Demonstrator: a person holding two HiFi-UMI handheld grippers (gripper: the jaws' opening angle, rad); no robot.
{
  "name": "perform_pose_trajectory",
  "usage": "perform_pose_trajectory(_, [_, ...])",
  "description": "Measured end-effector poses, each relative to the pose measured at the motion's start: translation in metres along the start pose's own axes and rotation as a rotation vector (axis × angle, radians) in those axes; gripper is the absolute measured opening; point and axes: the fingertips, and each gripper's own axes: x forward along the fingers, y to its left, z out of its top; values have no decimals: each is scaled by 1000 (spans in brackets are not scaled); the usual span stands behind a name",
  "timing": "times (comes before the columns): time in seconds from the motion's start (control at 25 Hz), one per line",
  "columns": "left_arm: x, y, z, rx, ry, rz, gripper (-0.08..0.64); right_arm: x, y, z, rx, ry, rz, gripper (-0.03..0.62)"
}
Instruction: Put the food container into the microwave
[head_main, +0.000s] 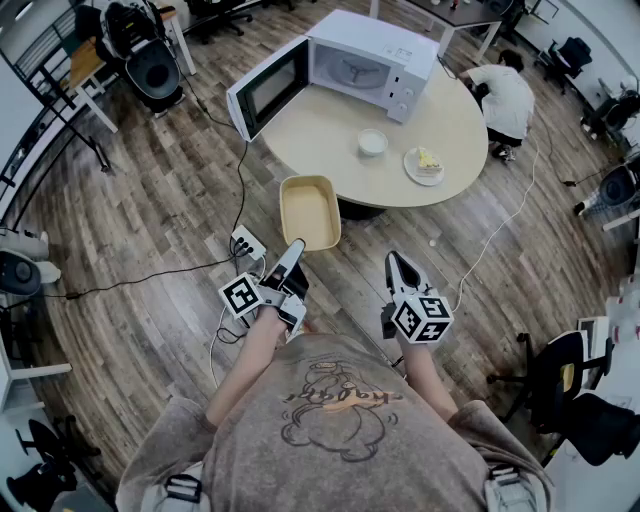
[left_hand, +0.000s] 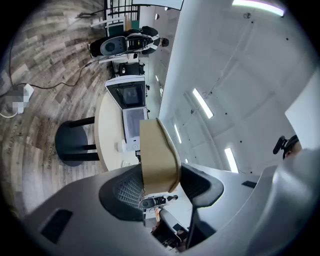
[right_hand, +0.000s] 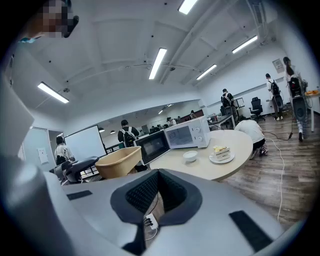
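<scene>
Container (head_main: 310, 210) is a tan, empty tub, up in the air by the near edge of the table (head_main: 320, 135). It is not in the microwave (head_main: 370, 60) yet, and the two are well apart.

On the left, a power strip (head_main: 246, 243) and its cords lie on the floor. The left tongs (head_main: 296, 246) are pinched on the tub's near short wall, one jaw inside and one outside. That is the only hold on it.

The tub looks light and thin, I think. Its wall looks stiff enough to hold, but it could bend if squeezed hard. Held by one end, the far end may dip, so it should stay flat. A hold near the middle of the wall looks best.

Next comes the microwave door (head_main: 268, 88). It is swung wide open to the left and sticks out past the table's edge. The tub must go past the door's edge and into the opening. The tub is long, so going in short end first looks easiest. The table in front of the opening is bare, so there is room to slide it.

Further right sit a small white bowl (head_main: 372, 143) and a plate (head_main: 424, 166) with cake. Both are off to the side of the way in.

The right tongs (head_main: 398, 268) are closed and hold nothing. Far right, a person (head_main: 505, 95) bends down beside the table.
</scene>
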Motion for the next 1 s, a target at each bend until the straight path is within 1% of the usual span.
perform_pose_trajectory(0.4, [-7,0,1,-13,2,5,242,1,11,-2,1,-2,14,0])
perform_pose_trajectory(0.6, [-11,1,7,-11,4,8,242,4,16,-3,18,-6,6,0])
perform_pose_trajectory(1.0, [-13,1,26,-18,42,-3,242,17,30,1,3,0,-26,0])
